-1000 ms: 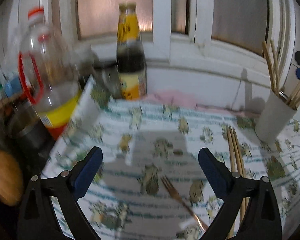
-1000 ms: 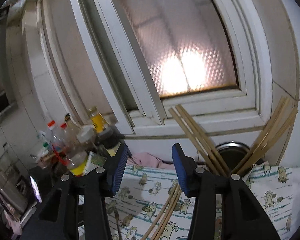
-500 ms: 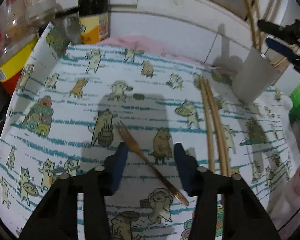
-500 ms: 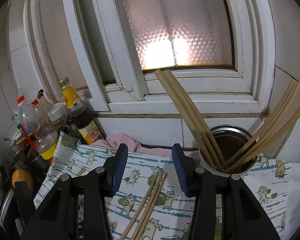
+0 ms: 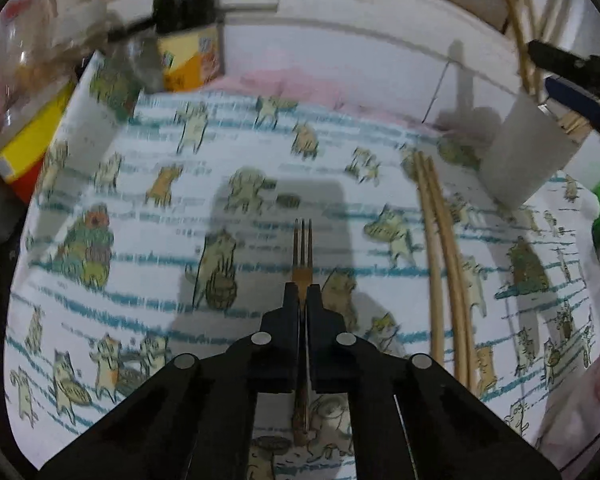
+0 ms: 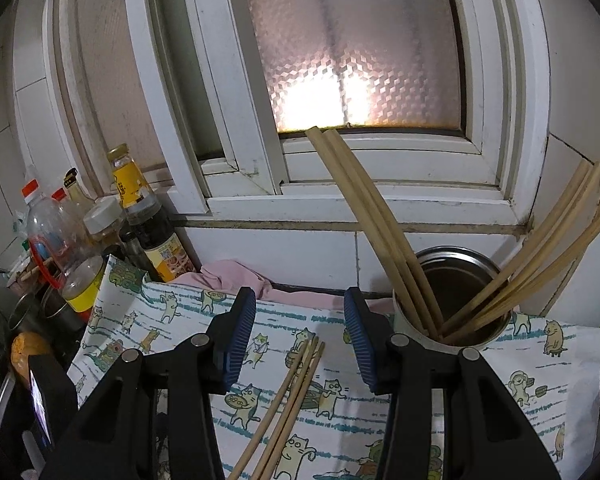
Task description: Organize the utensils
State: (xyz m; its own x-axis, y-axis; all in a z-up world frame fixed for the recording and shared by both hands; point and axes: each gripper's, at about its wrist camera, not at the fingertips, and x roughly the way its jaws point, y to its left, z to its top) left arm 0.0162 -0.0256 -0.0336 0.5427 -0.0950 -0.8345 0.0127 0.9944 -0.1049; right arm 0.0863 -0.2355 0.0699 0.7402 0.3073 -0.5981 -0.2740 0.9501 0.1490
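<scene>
Left side first: the left gripper point(image 5: 302, 292) is clamped on the fork point(image 5: 302, 248), tines poking forward over the cat-print cloth point(image 5: 140, 208). Loose chopsticks point(image 5: 440, 248) lie just right of it. Further right, the right gripper point(image 6: 300, 340) hangs with jaws apart beside the utensil cup point(image 6: 452, 300).

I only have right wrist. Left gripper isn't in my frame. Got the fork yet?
Observer: Yes. In the left wrist view the left gripper is shut on the fork, tines pointing forward past the fingertips.
Operator: Is the fork lifted?
Observer: Cannot tell; it shows against the cat-print cloth with no clear gap.
Operator: Where are the loose chopsticks relative to it?
Observer: The loose chopsticks lie on the cloth to the fork's right, apart from it, their far ends near the white holder.
Operator: My gripper visible there?
Observer: Yes, the right gripper shows at the upper right edge, jaws open, by the holder.
</scene>
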